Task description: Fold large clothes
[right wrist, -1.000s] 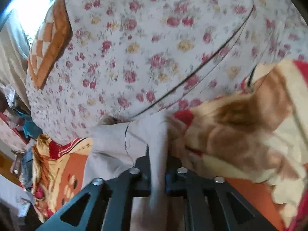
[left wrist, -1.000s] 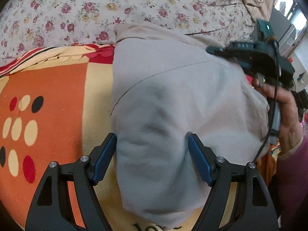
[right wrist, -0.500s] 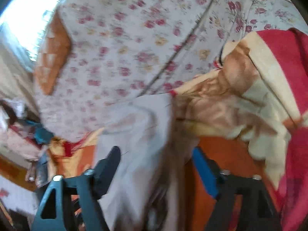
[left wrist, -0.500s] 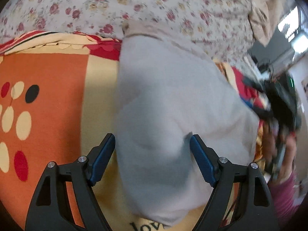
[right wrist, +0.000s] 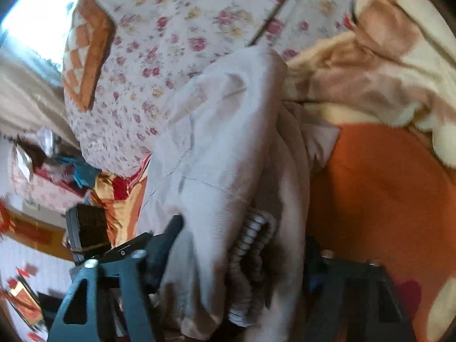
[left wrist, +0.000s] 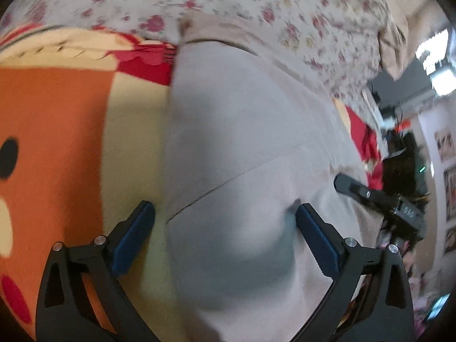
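A pale grey-beige garment [left wrist: 242, 142] lies folded on an orange and cream blanket [left wrist: 57, 128]. My left gripper [left wrist: 225, 225] is open, its blue pads [left wrist: 134, 236] straddling the garment's near part just above it. In the right wrist view the same garment [right wrist: 222, 148] lies bunched between my right gripper's [right wrist: 242, 245] spread jaws, with a ribbed cuff [right wrist: 250, 245] showing. The right gripper is open; its right finger is dark and blurred. The right gripper also shows at the right of the left wrist view [left wrist: 379, 199].
A floral quilt [left wrist: 256, 8] lies behind the garment, with an orange checked pillow [right wrist: 85, 48] on it. A fluffy cream and brown blanket [right wrist: 384, 65] is bunched at the right. Room clutter lies beyond the bed's edge [right wrist: 42, 171].
My right gripper has opened and let go of the garment, then dropped lower along its side. My left gripper stayed open and moved forward over the garment.
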A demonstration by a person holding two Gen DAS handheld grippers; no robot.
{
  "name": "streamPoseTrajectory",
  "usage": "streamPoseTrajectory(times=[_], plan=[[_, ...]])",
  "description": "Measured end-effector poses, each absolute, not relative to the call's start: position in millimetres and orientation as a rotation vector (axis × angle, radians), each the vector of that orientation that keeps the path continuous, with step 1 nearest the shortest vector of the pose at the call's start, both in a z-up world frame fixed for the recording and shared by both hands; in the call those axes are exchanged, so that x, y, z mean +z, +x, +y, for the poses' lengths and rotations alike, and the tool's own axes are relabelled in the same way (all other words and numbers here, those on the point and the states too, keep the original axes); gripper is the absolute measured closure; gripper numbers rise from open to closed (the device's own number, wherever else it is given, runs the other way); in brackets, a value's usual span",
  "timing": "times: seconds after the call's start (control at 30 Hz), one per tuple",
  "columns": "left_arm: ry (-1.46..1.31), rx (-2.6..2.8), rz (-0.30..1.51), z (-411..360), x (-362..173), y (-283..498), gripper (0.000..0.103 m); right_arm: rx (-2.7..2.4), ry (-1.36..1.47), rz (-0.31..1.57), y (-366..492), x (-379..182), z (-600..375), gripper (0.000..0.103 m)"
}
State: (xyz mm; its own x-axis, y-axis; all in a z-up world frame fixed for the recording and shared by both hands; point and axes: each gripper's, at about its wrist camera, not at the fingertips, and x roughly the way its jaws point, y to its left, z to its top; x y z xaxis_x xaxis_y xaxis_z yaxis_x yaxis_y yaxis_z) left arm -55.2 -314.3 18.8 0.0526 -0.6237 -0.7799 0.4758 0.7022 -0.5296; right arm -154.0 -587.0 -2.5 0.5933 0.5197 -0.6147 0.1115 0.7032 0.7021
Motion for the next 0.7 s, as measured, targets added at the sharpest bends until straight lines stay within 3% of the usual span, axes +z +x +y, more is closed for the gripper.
streamPoseTrajectory(times=[0.03, 0.1, 0.17, 0.23, 0.5, 0.6, 0.7], plan=[[-0.136, -0.873, 1.256, -317.8, 21.0, -57.2, 0.028, 0.260, 0.734, 0.915, -155.5, 4.7, -581.1, 0.053], [-0.148, -0.858, 1.262, -318.8, 25.0, -58.4, 0.040, 0.243, 0.652, 0.903, -157.2, 20.3, -568.6, 0.058], [-0.189, -0.860, 1.244, -310.6, 34.4, -59.1, 0.068, 0.253, 0.602, 0.870, -160.5, 39.1, -556.5, 0.062], [-0.256, -0.878, 1.227, -295.2, 50.0, -59.1, 0.076, 0.300, 0.594, 0.832, -167.0, 59.3, -544.9, 0.067], [-0.170, -0.867, 1.077, -214.6, 133.0, -103.5, 0.076, 0.523, 0.586, 0.764, -206.4, 102.5, -486.4, 0.068], [-0.133, -0.816, 1.080, -182.9, 130.4, -128.1, 0.076, 0.573, 0.647, 0.808, -218.0, 76.2, -470.5, 0.067], [-0.044, -0.683, 1.155, -174.8, 93.0, -144.4, 0.071, 0.448, 0.601, 0.910, -225.1, 37.7, -463.1, 0.053]])
